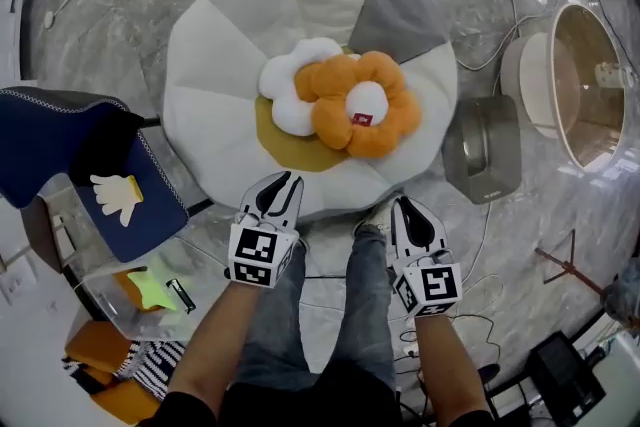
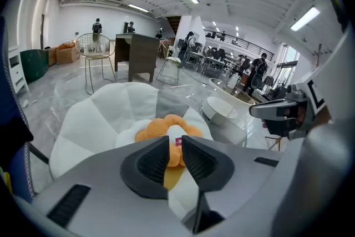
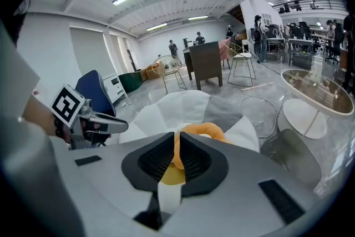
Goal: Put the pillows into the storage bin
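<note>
Storage bin of clear plastic at far left, well apart from pillows. Left gripper over near edge of big white cushion, jaws slightly parted, empty. White flower pillow touching orange flower pillow atop cushion. Right gripper virtually closed, empty.

Head view looks steeply down, gripper views obliquely, all sharing the orange pillow.
</note>
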### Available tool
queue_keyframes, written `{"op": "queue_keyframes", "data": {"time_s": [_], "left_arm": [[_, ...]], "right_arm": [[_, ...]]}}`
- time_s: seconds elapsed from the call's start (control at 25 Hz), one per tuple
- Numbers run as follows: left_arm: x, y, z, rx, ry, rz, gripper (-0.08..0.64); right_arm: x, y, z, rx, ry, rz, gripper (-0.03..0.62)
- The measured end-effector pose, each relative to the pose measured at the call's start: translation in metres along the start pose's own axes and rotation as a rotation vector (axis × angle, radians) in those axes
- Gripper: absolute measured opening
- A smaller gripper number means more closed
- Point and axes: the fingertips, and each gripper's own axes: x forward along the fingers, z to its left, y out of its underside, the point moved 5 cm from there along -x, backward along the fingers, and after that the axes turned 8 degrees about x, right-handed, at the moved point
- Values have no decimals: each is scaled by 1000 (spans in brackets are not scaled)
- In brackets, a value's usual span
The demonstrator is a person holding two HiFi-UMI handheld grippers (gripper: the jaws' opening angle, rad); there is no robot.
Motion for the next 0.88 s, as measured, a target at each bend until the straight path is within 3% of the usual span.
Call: {"op": "queue_keyframes", "data": {"time_s": [0.24, 0.6, 0.76, 0.88], "left_arm": [[82, 33, -20, -36, -18, 83, 130], [176, 91, -24, -144, -32, 243, 291], [202, 112, -14, -418, -14, 209, 324], [217, 127, -10, -557, -1, 182, 341]], "right_arm": [[7, 32, -50, -33, -36, 88, 50], [0, 61, -108, 69, -27, 122, 49], [12, 60, -122, 98, -42, 104, 49], [22, 57, -125, 104, -60, 91, 50]]}}
